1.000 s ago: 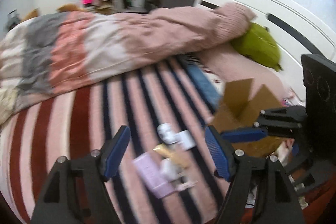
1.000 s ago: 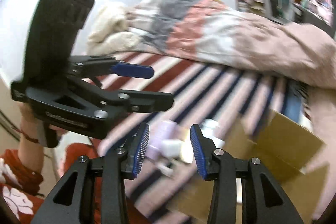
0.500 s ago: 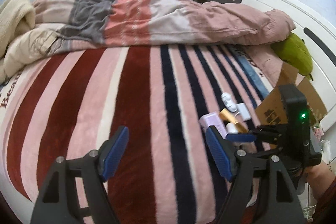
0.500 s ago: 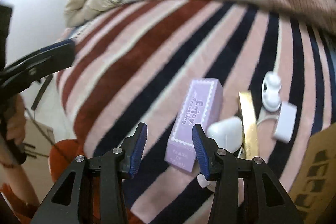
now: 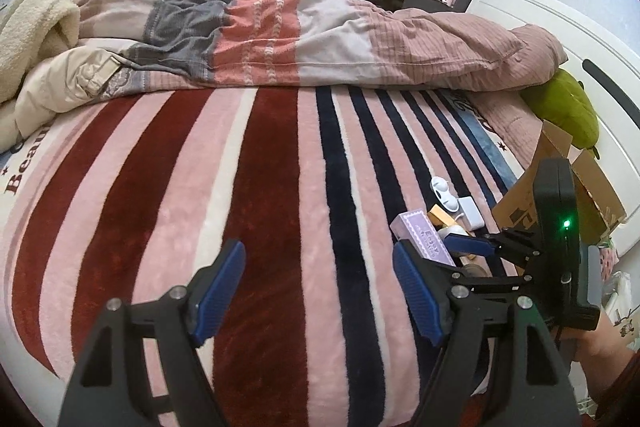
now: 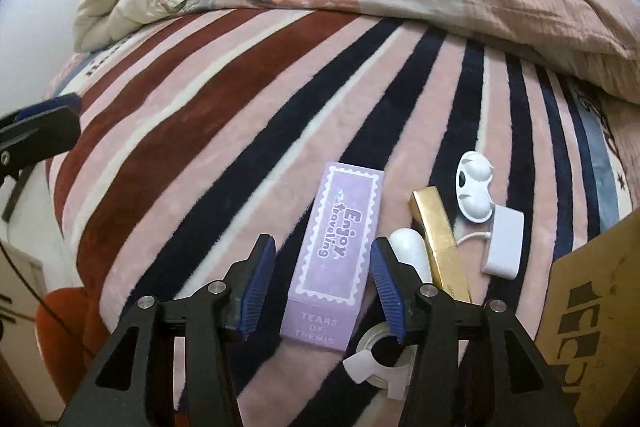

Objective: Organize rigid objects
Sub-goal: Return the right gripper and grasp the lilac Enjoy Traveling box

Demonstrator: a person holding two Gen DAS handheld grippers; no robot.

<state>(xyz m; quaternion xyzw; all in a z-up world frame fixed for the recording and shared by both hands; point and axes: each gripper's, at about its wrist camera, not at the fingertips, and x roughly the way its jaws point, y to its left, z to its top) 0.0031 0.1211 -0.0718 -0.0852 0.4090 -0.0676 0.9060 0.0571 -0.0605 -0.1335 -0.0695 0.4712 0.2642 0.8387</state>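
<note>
Far to my left, my left gripper [image 5: 318, 291] tilts down over the striped blanket [image 5: 260, 207], its blue pads spread wide with only bare plush between them and nothing held. It sits well apart from the clutter, which lies off to its right near the bed's edge.

My right gripper [image 6: 322, 285] is pitched steeply downward, and its jaws are opening. The purple box [image 6: 338, 247] lies lengthwise between the pads, printed face up; a thin gap shows on each side, so the pads are not pressing it. In the left view, my right gripper [image 5: 466, 247] reaches in from the right edge, its black body upright with a green light lit, and part of my arm shows below it.

Just right of the purple box lie a white oval case [image 6: 410, 253] and a gold bar-shaped box [image 6: 438, 235], side by side and touching. Beyond them sit a white earbud holder [image 6: 474, 193] and a white adapter [image 6: 504, 243]. A tape roll [image 6: 378, 359] rests under my right finger. The cardboard box [image 6: 592, 307] stands open at the far right.
</note>
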